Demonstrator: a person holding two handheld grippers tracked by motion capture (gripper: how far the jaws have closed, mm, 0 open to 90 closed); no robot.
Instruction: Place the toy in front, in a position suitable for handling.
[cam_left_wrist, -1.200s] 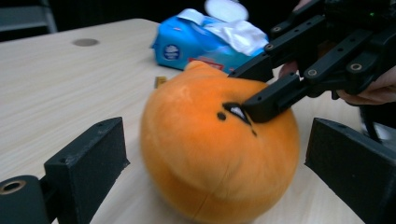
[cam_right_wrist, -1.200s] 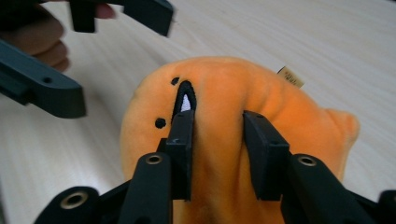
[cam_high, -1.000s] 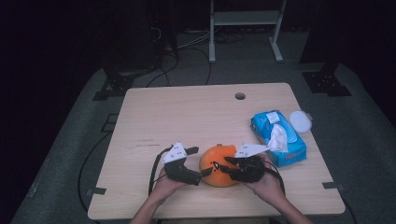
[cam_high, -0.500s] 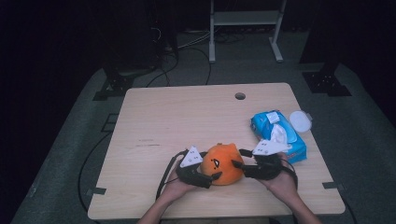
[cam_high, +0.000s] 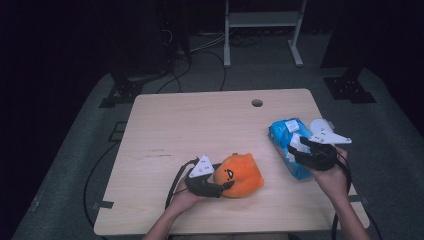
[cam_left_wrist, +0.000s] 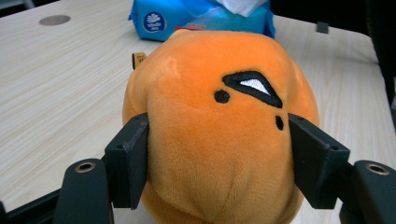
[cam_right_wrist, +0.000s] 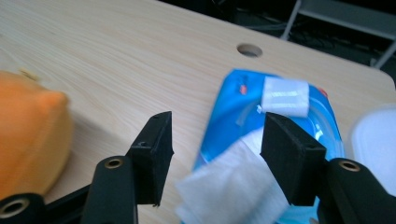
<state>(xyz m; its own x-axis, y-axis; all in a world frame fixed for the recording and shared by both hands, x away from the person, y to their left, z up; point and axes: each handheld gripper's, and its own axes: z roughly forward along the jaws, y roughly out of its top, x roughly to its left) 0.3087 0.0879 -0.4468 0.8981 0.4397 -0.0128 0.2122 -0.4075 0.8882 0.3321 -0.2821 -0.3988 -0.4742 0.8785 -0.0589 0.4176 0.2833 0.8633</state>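
An orange plush toy (cam_high: 243, 175) with a stitched face lies near the table's front edge. My left gripper (cam_high: 224, 182) reaches it from the left. Its jaws have just been closing, and in the left gripper view both pads (cam_left_wrist: 133, 158) press into the plush toy's (cam_left_wrist: 219, 107) sides. My right gripper (cam_high: 299, 150) hovers over the blue wipes pack (cam_high: 282, 131) at the right. Its jaws have just been opening and stand wide apart. In the right gripper view, a white wipe (cam_right_wrist: 229, 191) sticks out of the pack (cam_right_wrist: 233, 107) below the gripper (cam_right_wrist: 217, 154), untouched.
The light wooden table (cam_high: 200, 125) has a round cable hole (cam_high: 257, 103) at the back. A white round lid (cam_high: 320, 125) lies beside the wipes pack near the right edge. Dark floor, cables and a metal stand lie beyond the table.
My right gripper left the plush toy and moved right to over the wipes pack, with its jaws wider. My left gripper closed on the plush toy, which shifted slightly right.
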